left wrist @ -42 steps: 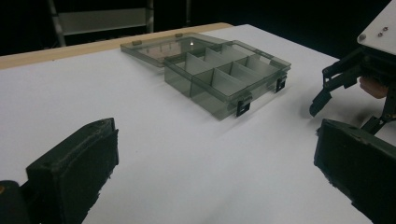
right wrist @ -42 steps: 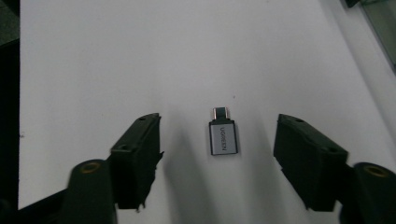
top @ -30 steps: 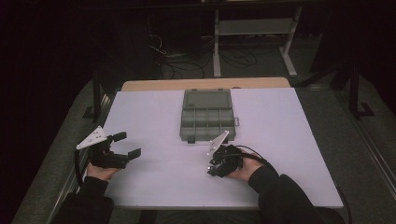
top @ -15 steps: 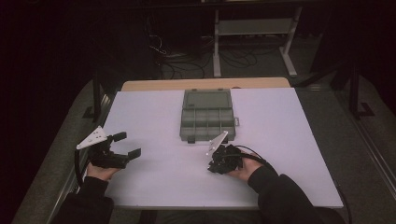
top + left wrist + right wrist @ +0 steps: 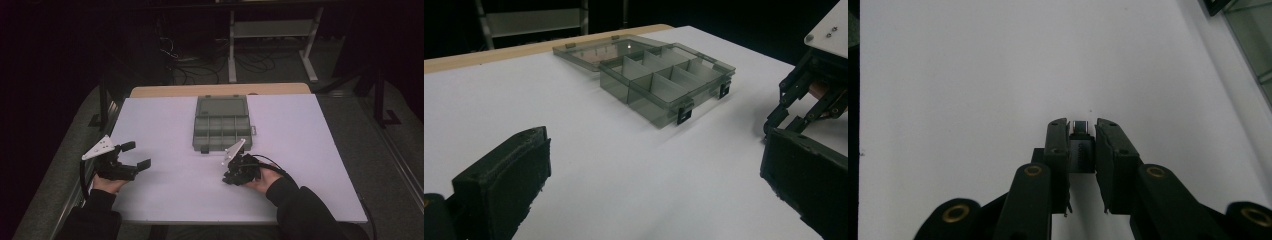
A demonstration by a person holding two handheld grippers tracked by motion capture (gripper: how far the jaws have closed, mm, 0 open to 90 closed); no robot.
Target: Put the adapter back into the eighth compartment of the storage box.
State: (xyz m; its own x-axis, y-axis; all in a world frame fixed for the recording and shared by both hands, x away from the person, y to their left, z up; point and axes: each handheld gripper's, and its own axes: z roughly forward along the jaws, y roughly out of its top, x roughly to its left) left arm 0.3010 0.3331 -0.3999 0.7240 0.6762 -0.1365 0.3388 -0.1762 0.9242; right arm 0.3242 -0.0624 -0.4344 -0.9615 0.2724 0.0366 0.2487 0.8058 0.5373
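1. Little has moved since the earlier frames: our right gripper [image 5: 235, 172] has edged slightly toward 6 o'clock, the left gripper [image 5: 131, 156] has stayed put.
2. Our right fingers are nearly closed on a small dark metallic part [image 5: 1080, 126]; our left fingers stand wide, holding nothing.
3. We see the organizer box [image 5: 222, 130] at 12 o'clock on the white tabletop [image 5: 310, 150], lid open, its compartments seemingly bare.
4. We risk losing the part: it is tiny and pinched at the very tips, so a tilt could release it.
5. We note translucent grey plastic with thin dividers; matte, smooth tabletop.
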